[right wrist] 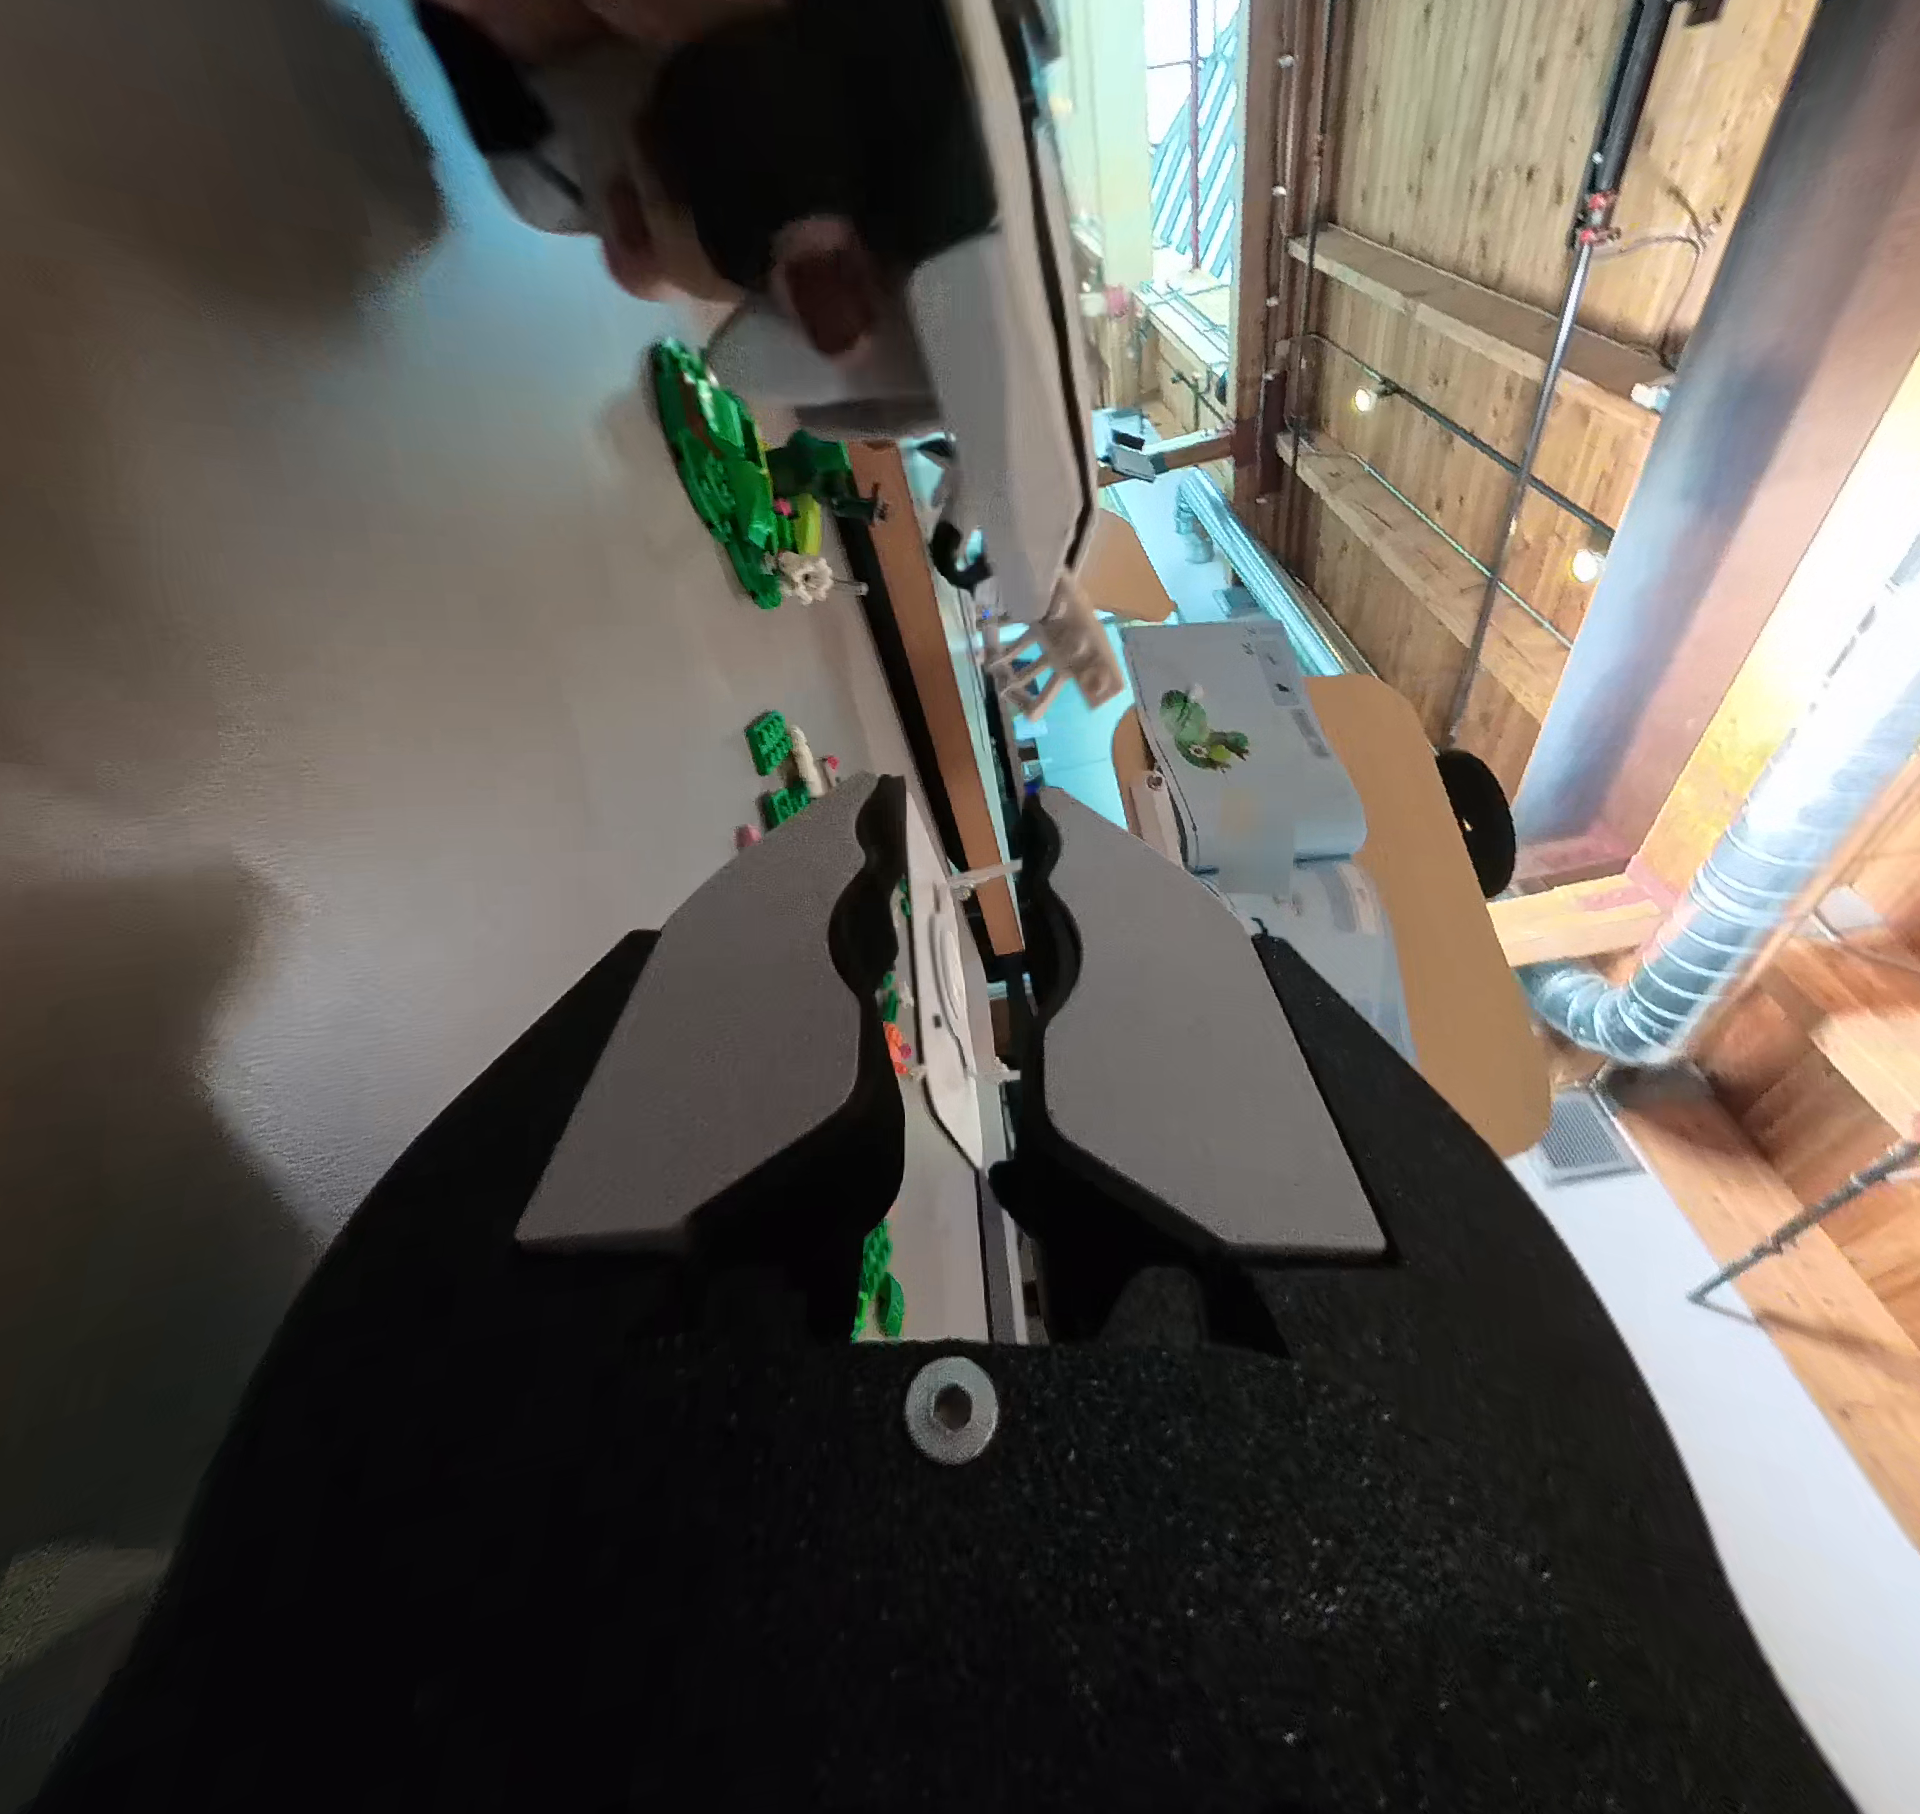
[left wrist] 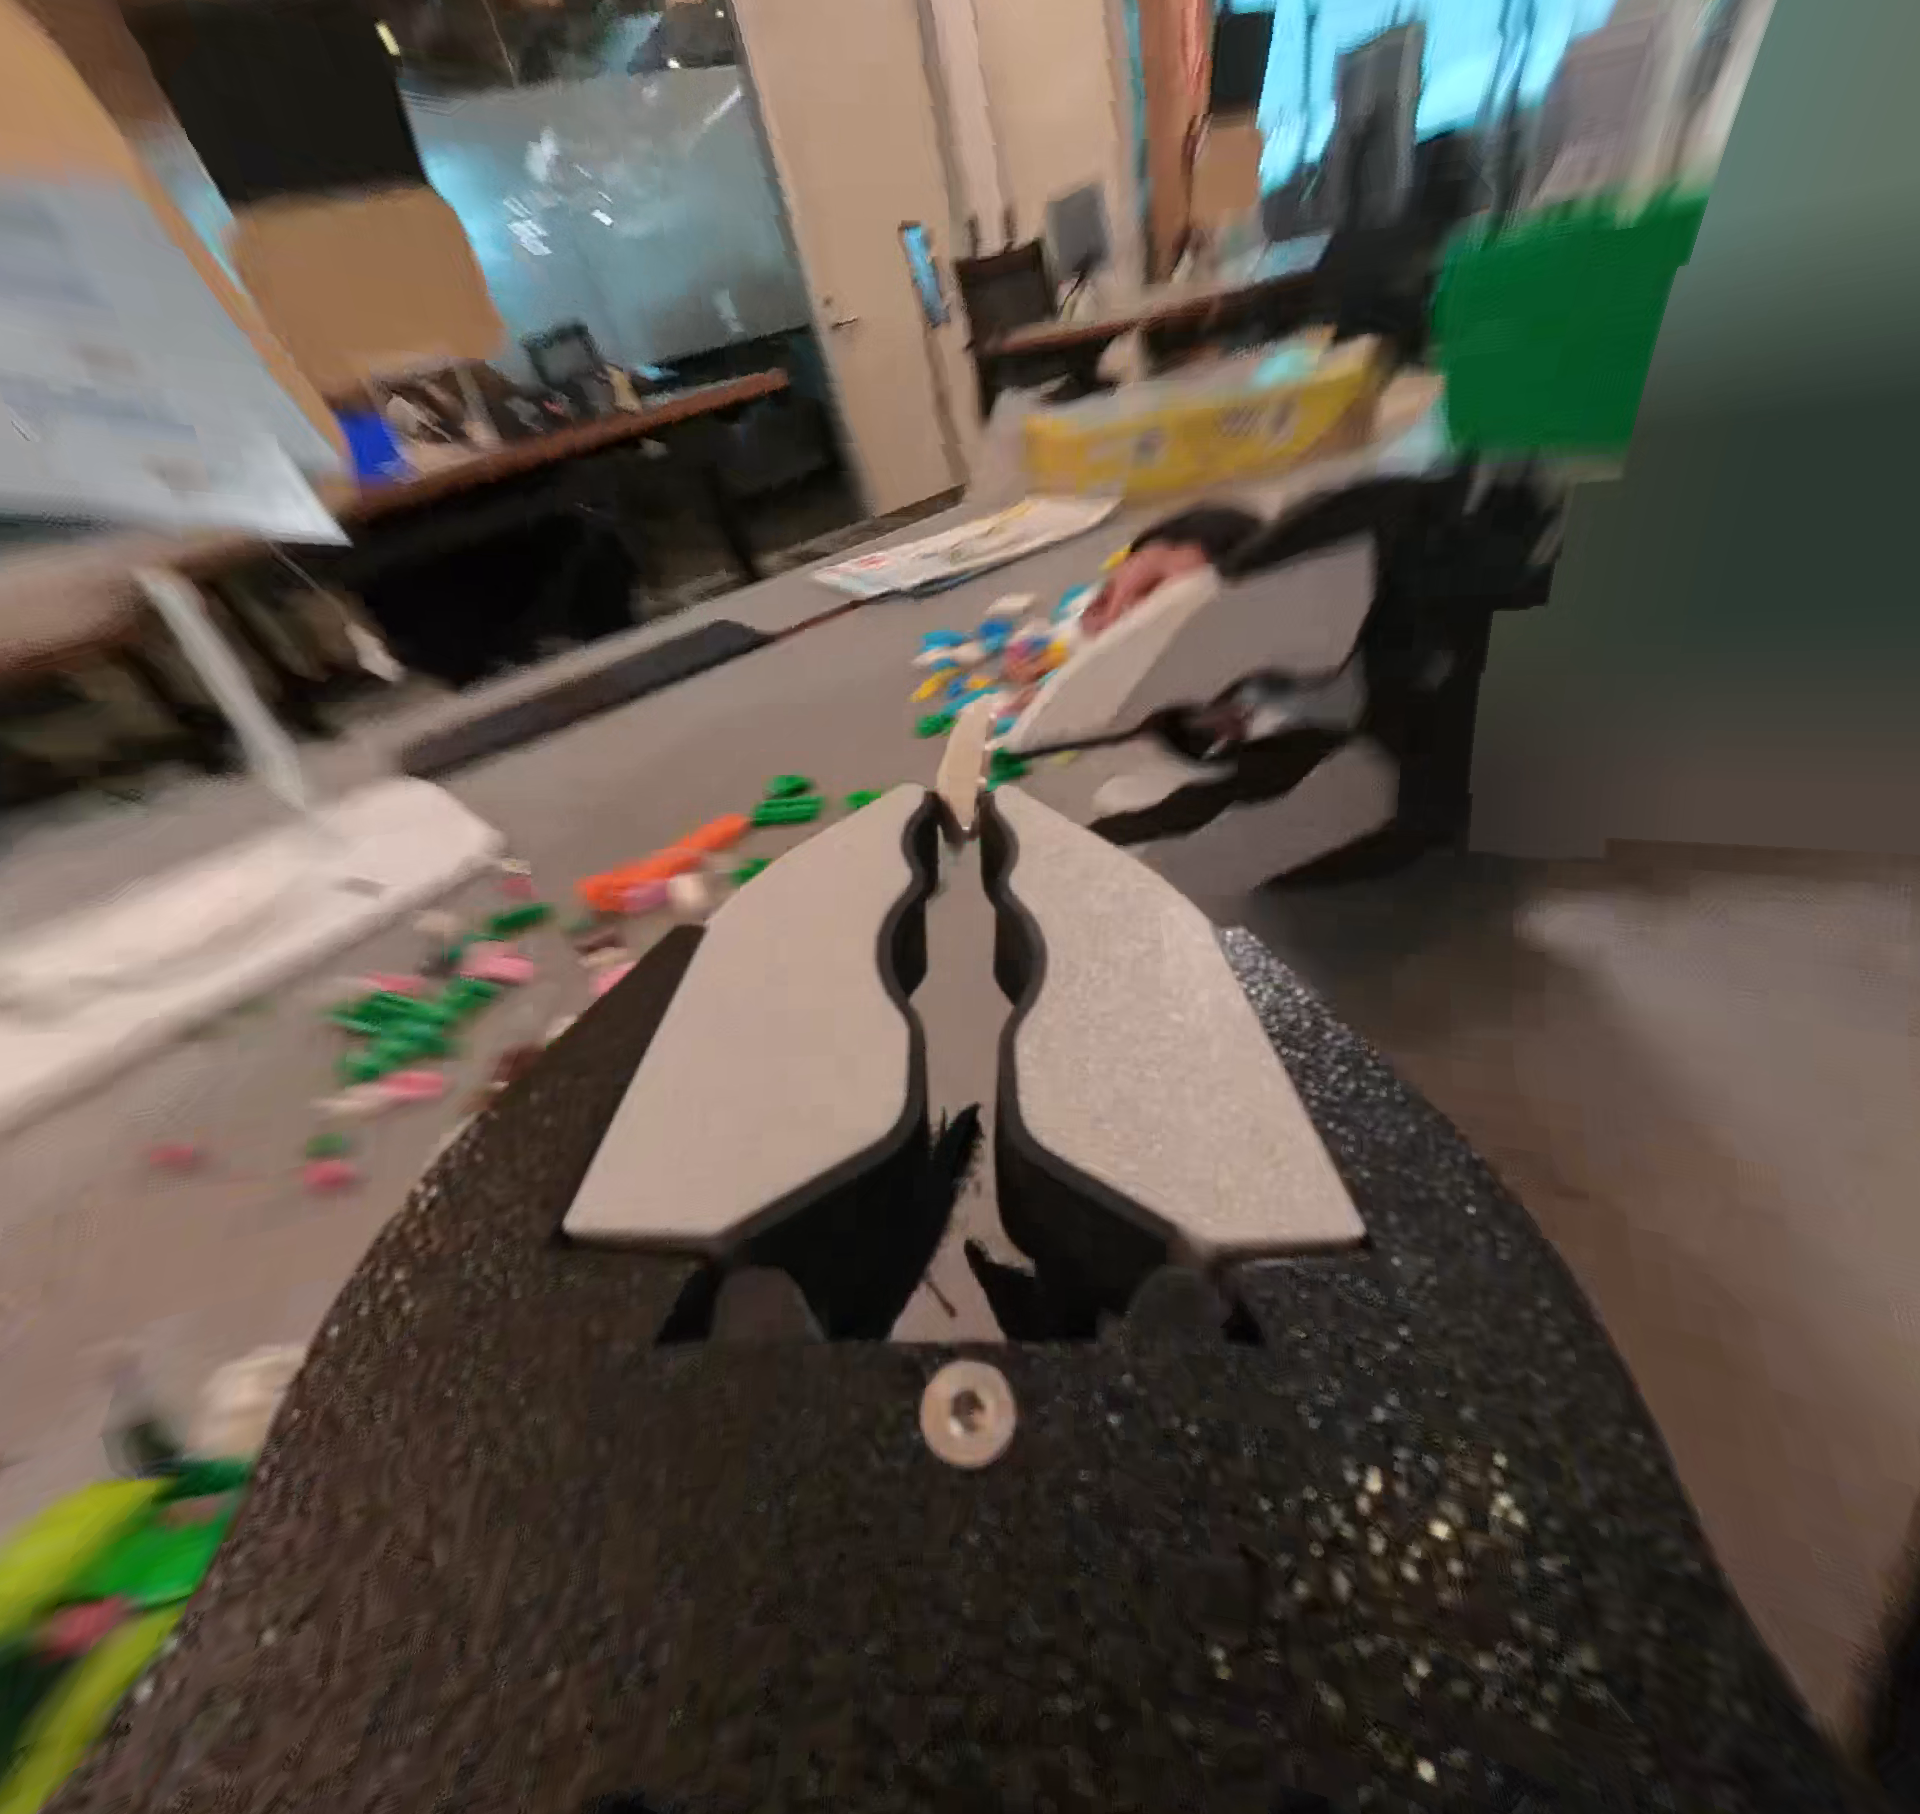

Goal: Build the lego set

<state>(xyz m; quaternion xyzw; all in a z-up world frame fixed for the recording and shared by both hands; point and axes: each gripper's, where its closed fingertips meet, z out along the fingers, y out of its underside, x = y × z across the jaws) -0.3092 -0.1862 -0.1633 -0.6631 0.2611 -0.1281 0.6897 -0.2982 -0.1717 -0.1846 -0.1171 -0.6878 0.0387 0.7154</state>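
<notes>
Right gripper: grey fingers parted, nothing between them. View rolled sideways. White table at left, bearing a green lego build with a white flower piece, and loose green bricks nearer the fingertips. Left gripper above, pinching a tan piece. Wooden wall at right.

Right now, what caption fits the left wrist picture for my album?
Left gripper pinching a small tan lego piece above scattered green, pink and orange bricks.
</notes>
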